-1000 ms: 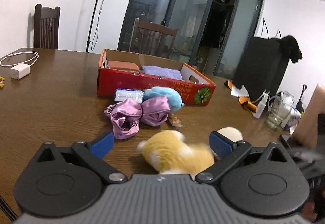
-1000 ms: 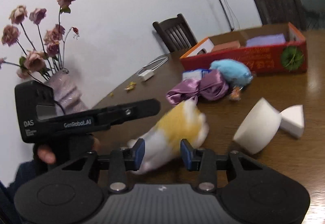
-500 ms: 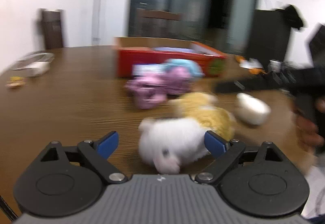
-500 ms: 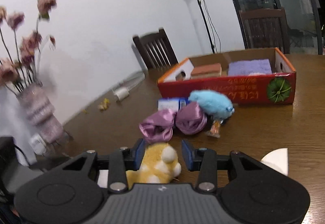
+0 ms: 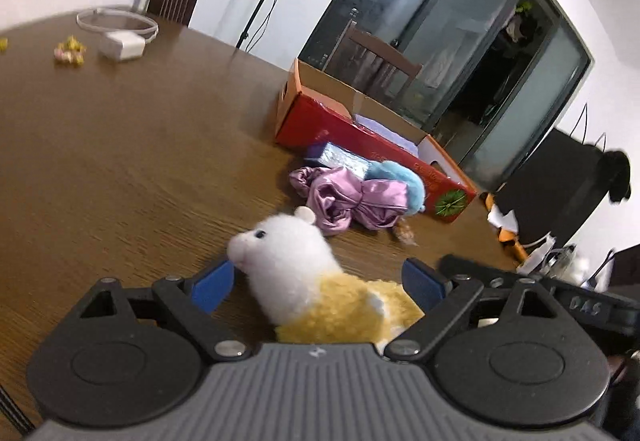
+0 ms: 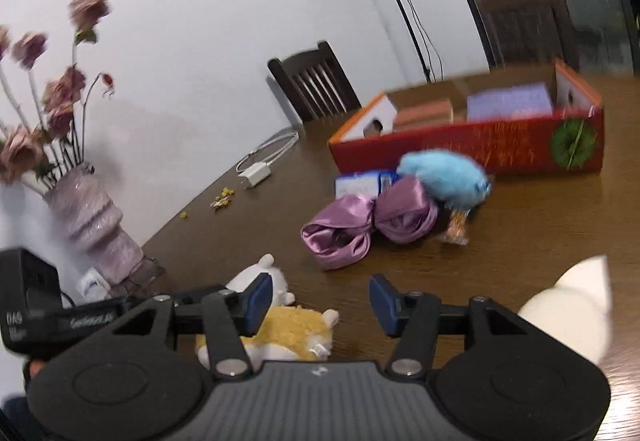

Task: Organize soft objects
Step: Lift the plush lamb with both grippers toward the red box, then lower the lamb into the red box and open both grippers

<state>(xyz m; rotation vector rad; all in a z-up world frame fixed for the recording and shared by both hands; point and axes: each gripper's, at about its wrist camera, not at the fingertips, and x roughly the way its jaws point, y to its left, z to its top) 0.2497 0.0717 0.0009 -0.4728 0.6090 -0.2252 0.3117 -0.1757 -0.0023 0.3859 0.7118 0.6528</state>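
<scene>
Yellow-white plush hamster [image 5: 316,281] lies on wood table [image 5: 120,145] between my left gripper's [image 5: 318,281] wide-spread blue pads, snout touching one pad. My right gripper [image 6: 318,303] just opened, jaws apart, nothing between them, hamster beside its left pad. Purple satin bow [image 6: 368,223], blue plush [image 6: 444,173], red box [image 6: 500,147] beyond.

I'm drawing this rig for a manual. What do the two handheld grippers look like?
Both match. The left gripper and right gripper each have a ribbed grey body, two black rounded housings with disc caps, black linkage arms with silver pivot screws, and blue pads on the fingertips. Seen from the right wrist, the left unit's black side bears white lettering, too blurred to read fully.
</scene>
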